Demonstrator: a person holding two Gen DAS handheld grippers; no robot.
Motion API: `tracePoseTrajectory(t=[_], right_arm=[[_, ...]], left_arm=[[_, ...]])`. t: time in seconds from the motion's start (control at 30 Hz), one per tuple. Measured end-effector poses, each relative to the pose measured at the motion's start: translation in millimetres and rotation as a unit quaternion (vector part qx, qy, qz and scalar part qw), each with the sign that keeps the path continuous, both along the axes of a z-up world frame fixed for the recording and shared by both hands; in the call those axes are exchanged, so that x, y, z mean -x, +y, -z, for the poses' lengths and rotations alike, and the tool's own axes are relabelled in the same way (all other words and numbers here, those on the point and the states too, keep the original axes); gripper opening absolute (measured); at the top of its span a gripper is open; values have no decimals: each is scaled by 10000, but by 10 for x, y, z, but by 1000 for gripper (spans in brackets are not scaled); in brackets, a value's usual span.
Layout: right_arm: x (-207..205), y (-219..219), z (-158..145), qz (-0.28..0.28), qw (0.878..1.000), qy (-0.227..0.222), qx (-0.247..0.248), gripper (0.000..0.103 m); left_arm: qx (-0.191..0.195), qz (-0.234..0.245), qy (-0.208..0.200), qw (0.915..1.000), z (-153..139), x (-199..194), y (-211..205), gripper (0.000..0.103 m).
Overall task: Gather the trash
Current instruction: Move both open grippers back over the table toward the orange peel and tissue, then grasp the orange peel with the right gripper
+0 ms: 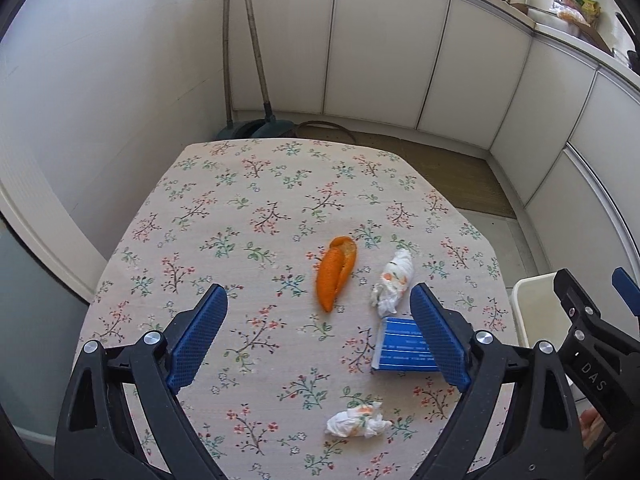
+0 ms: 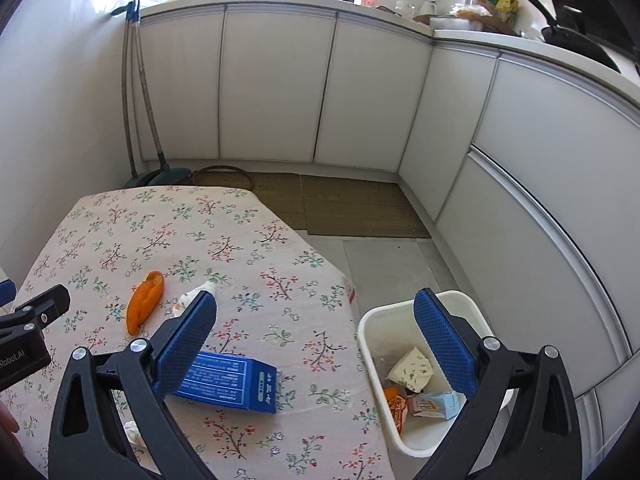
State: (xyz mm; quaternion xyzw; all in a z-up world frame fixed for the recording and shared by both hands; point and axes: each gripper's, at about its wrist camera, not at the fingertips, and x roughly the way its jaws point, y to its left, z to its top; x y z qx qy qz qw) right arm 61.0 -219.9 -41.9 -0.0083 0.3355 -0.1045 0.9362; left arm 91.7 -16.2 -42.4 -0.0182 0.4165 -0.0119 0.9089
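On the floral tablecloth (image 1: 248,208) lie an orange peel (image 1: 335,271), a crumpled tissue (image 1: 393,282), a blue carton (image 1: 402,345) lying flat, and a second crumpled tissue (image 1: 357,422) near the front. My left gripper (image 1: 318,300) hovers open above them, nothing between its fingers. My right gripper (image 2: 316,306) is open too, over the table's right edge, with the blue carton (image 2: 230,380) below its left finger and the white trash bin (image 2: 370,322) under its right finger. The bin holds wrappers and a small carton. The orange peel (image 2: 143,300) lies further left.
White kitchen cabinets (image 2: 276,88) run along the back and right. A broom and dustpan (image 1: 256,120) lean in the corner. Woven mats (image 2: 352,204) cover the floor beyond the table. The bin (image 1: 532,308) stands on the floor just right of the table.
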Motion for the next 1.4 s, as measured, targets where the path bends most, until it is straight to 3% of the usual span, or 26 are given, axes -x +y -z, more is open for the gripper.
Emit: tracePoseTrajectory(t=[0.5, 0.97, 1.1, 1.33, 1.37, 1.4], right_arm=[[-482, 944, 456, -1225, 9890, 807, 176, 96], [-1061, 1629, 929, -1621, 9741, 1473, -566, 95], [-1234, 1729, 1098, -1574, 9692, 1748, -725, 82], [-1479, 1786, 1323, -1416, 9661, 1978, -862, 75], [-1493, 1767, 1341, -1410, 9663, 1971, -868, 65], [-1510, 1760, 1353, -1421, 9661, 1974, -866, 49]], left_arm=[[81, -696, 143, 9974, -10, -48, 854, 89], [451, -1334, 85, 9900, -151, -4, 1547, 89], [472, -1387, 110, 9891, -141, 6, 1606, 89], [413, -1460, 189, 9882, -81, 4, 1693, 89], [406, -1472, 207, 9881, -65, -3, 1704, 89], [402, -1480, 223, 9879, -53, -13, 1708, 89]])
